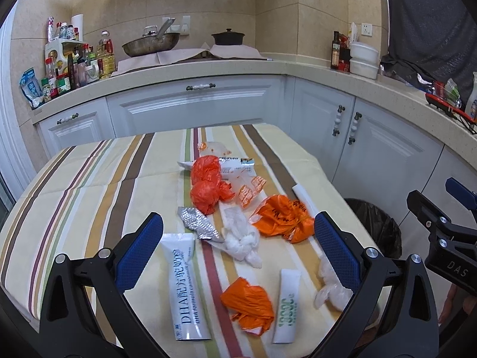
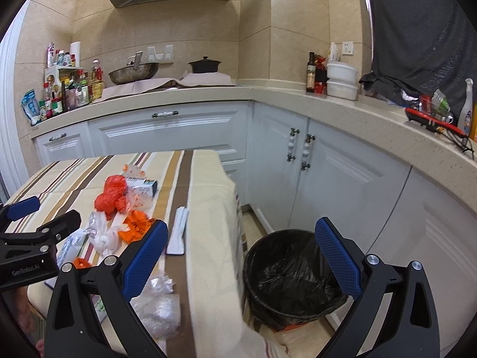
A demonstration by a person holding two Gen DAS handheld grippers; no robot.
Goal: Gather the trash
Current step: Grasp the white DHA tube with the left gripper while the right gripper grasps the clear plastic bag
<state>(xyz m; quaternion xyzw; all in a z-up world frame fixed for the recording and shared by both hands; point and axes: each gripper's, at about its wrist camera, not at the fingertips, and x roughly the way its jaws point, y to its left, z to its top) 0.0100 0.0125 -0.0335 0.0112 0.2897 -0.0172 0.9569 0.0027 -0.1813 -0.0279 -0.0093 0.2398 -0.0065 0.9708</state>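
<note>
On the left of the striped table (image 1: 74, 197) nothing lies yet to be picked; the litter starts near the middle, and almost all of it looks uncollected, so the job seems barely begun. Nearest the left gripper (image 1: 238, 250) is a white tube (image 1: 183, 286) with blue print, then a crumpled foil strip (image 1: 198, 223) touching its top end; beyond these a red-orange bag bundle (image 1: 208, 188) sits further back, with printed wrappers (image 1: 235, 164) behind it; a clear knotted bag (image 1: 241, 238) lies beside the foil, an orange wad (image 1: 249, 302) nearer the camera, a white sachet (image 1: 287, 301) just right of that, a larger orange bag (image 1: 283, 217) further on, and a crumpled clear film (image 1: 329, 289) near the right edge. I count roughly 10 pieces left.

The left gripper hovers above the near pieces, jaws spread wide and holding nothing, pointed down the table's length.

Further right, off the table edge, the black-lined bin (image 2: 293, 274) stands on the floor beside the white cabinets (image 2: 342, 185); its liner looks nearly bare, though a flat white packet (image 2: 179, 232) waits at the table's rim. The right gripper (image 2: 241, 256) hangs over the gap between table and bin, jaws released and empty.
</note>
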